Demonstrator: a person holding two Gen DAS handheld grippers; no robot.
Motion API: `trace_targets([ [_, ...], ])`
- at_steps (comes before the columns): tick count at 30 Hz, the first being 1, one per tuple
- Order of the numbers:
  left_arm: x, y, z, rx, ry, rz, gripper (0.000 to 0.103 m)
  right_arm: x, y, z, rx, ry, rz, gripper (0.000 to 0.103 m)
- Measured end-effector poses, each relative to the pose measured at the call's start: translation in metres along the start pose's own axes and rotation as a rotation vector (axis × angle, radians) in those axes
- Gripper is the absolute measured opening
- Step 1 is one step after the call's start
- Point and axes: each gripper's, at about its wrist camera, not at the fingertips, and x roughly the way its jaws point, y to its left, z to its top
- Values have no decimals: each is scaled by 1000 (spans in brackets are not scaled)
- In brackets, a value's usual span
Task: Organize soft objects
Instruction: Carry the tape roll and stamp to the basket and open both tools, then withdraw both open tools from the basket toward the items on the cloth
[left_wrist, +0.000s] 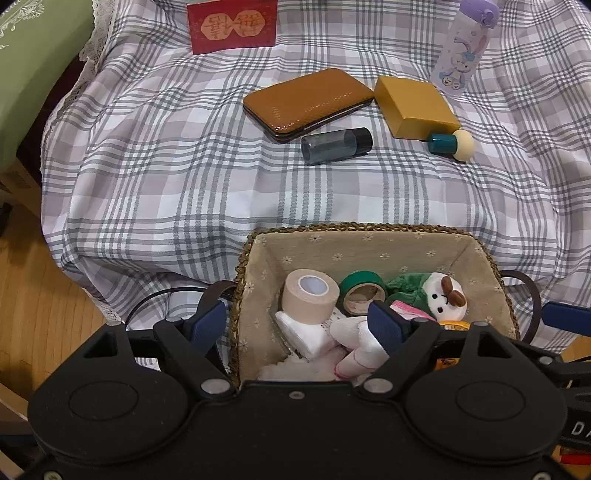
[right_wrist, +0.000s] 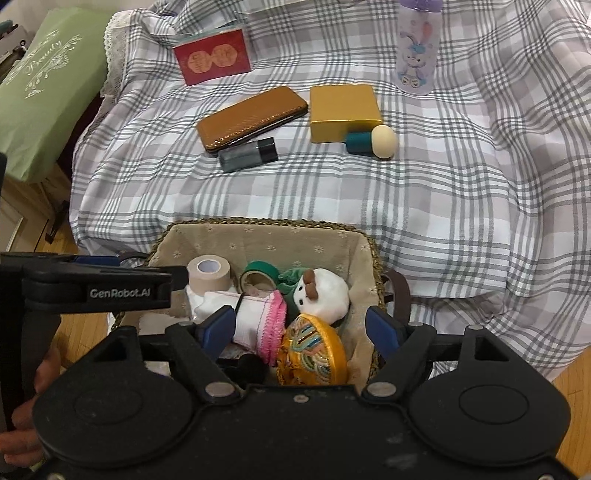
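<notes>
I am holding my left tool (left_wrist: 301, 326) open over the basket (left_wrist: 369, 240), gripping nothing; my right tool (right_wrist: 301, 328) is standing open too, its pads clear of the pink-edged cloth (right_wrist: 258, 321) lying between them; the plush (right_wrist: 327, 293), tape rolls (left_wrist: 310, 295) and gold pouch (right_wrist: 314, 354) are sitting inside the basket, at the checked cloth's (left_wrist: 221, 184) edge.
</notes>
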Motion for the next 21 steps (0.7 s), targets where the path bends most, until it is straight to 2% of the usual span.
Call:
trace_targets([
  [18,3,-4,1,3,27,31,84,15,-14,8,66,22,-64,82],
  [21,3,-5,1,3,31,35,86,15,-20,11,92,17,-64,89],
])
